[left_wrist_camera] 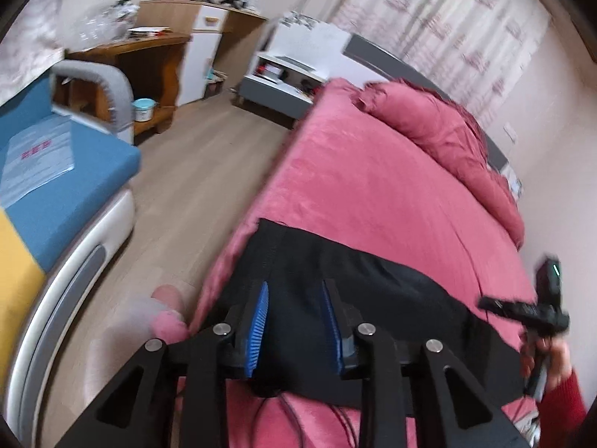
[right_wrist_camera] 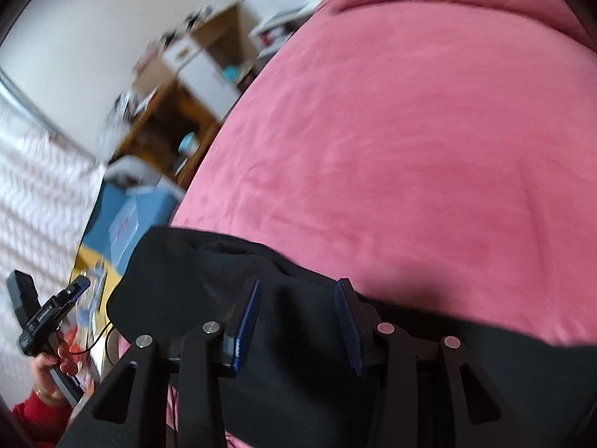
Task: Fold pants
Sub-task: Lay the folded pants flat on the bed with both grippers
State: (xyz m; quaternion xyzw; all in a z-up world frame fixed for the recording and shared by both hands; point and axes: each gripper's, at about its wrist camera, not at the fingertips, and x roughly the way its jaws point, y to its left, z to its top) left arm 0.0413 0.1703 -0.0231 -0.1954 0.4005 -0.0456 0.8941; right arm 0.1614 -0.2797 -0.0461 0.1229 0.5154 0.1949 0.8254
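Note:
Black pants (left_wrist_camera: 358, 298) lie flat across the near part of a bed with a pink cover (left_wrist_camera: 373, 186). My left gripper (left_wrist_camera: 294, 287) is open above the pants near the bed's left edge, blue pads apart, holding nothing. My right gripper (right_wrist_camera: 298, 285) is open over the pants (right_wrist_camera: 306, 354), close to their far edge, holding nothing. The right gripper shows in the left wrist view (left_wrist_camera: 522, 308) at the right, held by a hand in a red sleeve. The left gripper shows in the right wrist view (right_wrist_camera: 56, 306) at the left. Both views are blurred.
A pink pillow (left_wrist_camera: 440, 134) lies at the head of the bed. A blue and yellow sofa (left_wrist_camera: 56, 194) stands left across a wood floor (left_wrist_camera: 179, 194). A wooden desk (left_wrist_camera: 141, 59) and a white nightstand (left_wrist_camera: 291, 74) stand at the back. Cables (left_wrist_camera: 335, 422) trail on the bed near me.

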